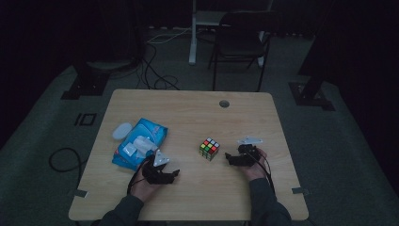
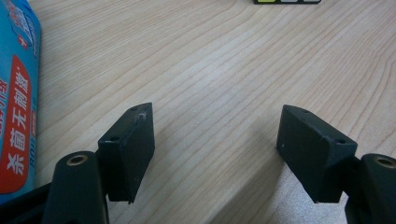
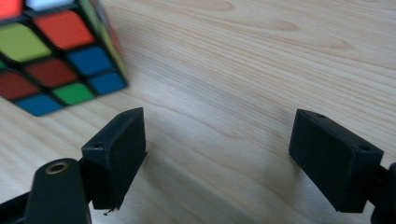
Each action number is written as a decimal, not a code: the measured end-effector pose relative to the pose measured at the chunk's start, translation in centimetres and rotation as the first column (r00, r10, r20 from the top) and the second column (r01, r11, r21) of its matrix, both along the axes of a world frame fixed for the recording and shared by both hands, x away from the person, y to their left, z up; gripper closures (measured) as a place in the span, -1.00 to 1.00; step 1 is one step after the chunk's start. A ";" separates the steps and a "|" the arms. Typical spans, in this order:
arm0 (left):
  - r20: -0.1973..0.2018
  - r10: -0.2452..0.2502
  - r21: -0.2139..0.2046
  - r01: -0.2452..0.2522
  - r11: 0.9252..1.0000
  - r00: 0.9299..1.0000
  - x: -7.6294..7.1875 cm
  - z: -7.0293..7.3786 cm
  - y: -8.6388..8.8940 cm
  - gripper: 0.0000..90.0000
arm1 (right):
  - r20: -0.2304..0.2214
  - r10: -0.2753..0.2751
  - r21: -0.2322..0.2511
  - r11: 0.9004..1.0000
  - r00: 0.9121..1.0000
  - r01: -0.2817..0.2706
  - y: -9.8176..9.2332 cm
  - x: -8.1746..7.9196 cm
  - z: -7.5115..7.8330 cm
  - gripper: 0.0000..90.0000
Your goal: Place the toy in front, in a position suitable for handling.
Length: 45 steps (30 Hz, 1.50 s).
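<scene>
I see my right tongs [image 1: 231,157] gaping empty, the puzzle cube [image 1: 210,149] at their 9 o'clock; my left tongs [image 1: 173,172] gape empty on the tabletop [image 1: 197,113].

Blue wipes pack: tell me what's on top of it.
A white lump, probably crumpled wipes or the flap, lies on the blue wipes pack. The table beneath the pack is hidden.

Dark sleeves; each black tool [image 1: 175,173] [image 1: 227,157] has blocky screwed pads, a grey three-cornered plate, trailing black cable.
</scene>
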<state>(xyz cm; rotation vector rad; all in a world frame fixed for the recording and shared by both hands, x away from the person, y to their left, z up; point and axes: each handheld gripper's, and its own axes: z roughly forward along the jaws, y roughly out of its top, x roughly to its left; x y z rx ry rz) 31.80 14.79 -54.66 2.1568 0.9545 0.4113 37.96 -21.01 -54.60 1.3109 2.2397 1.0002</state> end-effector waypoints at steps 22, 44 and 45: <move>-0.003 -0.004 -0.005 0.004 1.000 1.000 0.0 0.0 0.0 -0.37 | 0.129 0.287 0.032 0.955 0.949 -0.294 5.6 -0.6 1.9 -0.66; 0.005 -0.005 0.010 0.005 1.000 1.000 0.0 0.0 -0.1 -0.37 | 0.146 0.396 -0.028 0.918 0.907 -0.396 9.5 0.6 1.0 -0.25; 0.005 -0.005 0.010 0.005 1.000 1.000 0.0 0.0 -0.1 -0.37 | 0.146 0.396 -0.028 0.918 0.907 -0.396 9.5 0.6 1.0 -0.25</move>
